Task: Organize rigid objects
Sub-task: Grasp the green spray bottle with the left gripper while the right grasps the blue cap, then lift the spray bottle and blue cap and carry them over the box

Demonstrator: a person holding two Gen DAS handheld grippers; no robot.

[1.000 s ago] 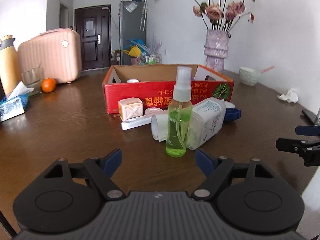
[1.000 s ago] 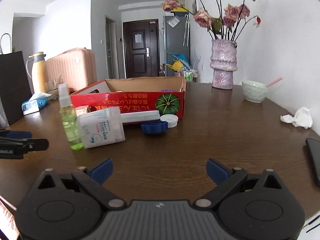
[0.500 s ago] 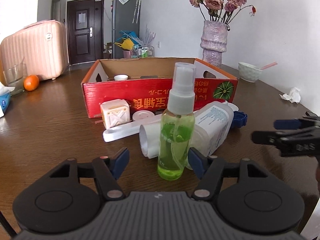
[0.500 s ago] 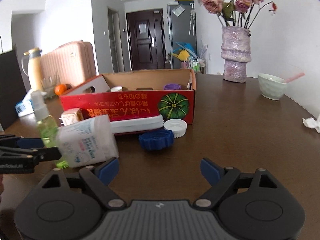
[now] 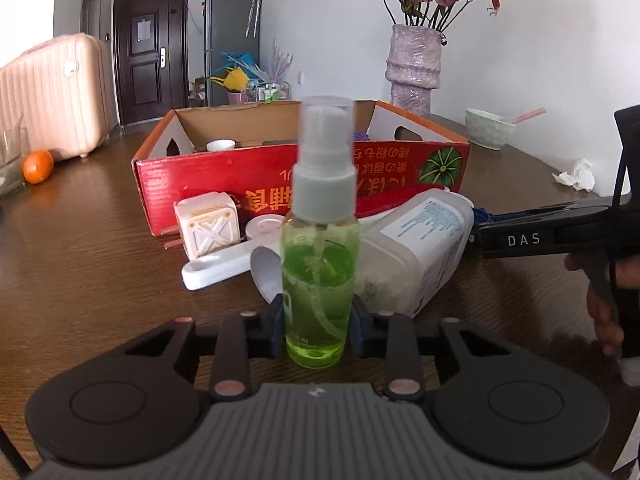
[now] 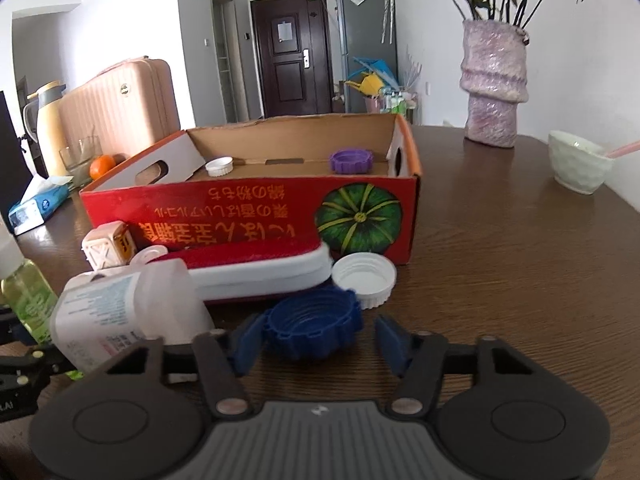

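Note:
A green spray bottle (image 5: 319, 264) stands upright on the brown table, and my left gripper (image 5: 318, 328) is shut on its lower body. A white plastic jar (image 5: 412, 248) lies on its side just behind it. In the right wrist view a blue lid (image 6: 314, 330) lies on the table between the blue pads of my right gripper (image 6: 318, 344), which is open around it, with a gap on the right side. A white lid (image 6: 364, 276) lies beside it. The red cardboard box (image 6: 256, 216) holds a purple lid (image 6: 351, 160) and a small white lid (image 6: 219, 166).
A cream cube (image 5: 208, 230), a round pink lid (image 5: 264, 226) and a long white and red case (image 6: 260, 272) lie in front of the box. A vase (image 6: 494, 88), a bowl (image 6: 578, 166), crumpled tissue (image 5: 576, 174), an orange (image 5: 38, 166) and a pink suitcase (image 6: 116, 100) surround it.
My left gripper moved forward and closed on the green spray bottle. My right gripper moved forward and left until the blue lid sat between its open fingers.

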